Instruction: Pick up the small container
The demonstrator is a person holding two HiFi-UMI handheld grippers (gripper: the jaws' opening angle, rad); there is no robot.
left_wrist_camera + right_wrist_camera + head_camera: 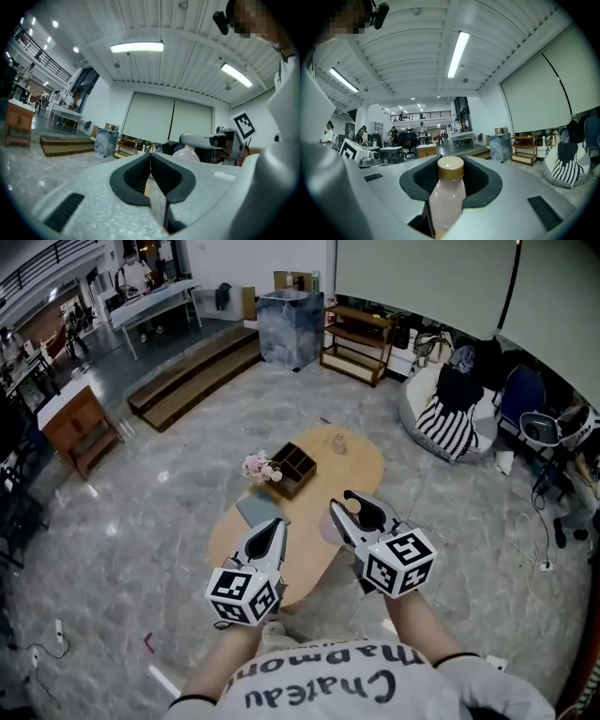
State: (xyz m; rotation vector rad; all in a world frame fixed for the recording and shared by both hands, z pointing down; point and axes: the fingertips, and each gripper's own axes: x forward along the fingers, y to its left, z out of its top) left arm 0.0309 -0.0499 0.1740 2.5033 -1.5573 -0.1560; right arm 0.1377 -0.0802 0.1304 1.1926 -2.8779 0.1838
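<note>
The left claw, jaws pressed together on nothing, hangs over the near edge of the counter, with the divided box well ahead. The right claw has its jaws half apart, clamped on the body of the small container, so the grasp looks made; next comes a steady lift, minding that near edge, with bare floor all round

The left gripper and the right gripper share one build: pale grey, finely speckled casings that taper to jaws lined with dark ribbed rubber pads. A dark slotted patch marks the left casing, and a matching slotted patch marks the right. At each near end sits a white cube with black square markers: the left cube and the right cube. The person wears a pale top with dark lettering and dark-edged cuffs.
</note>
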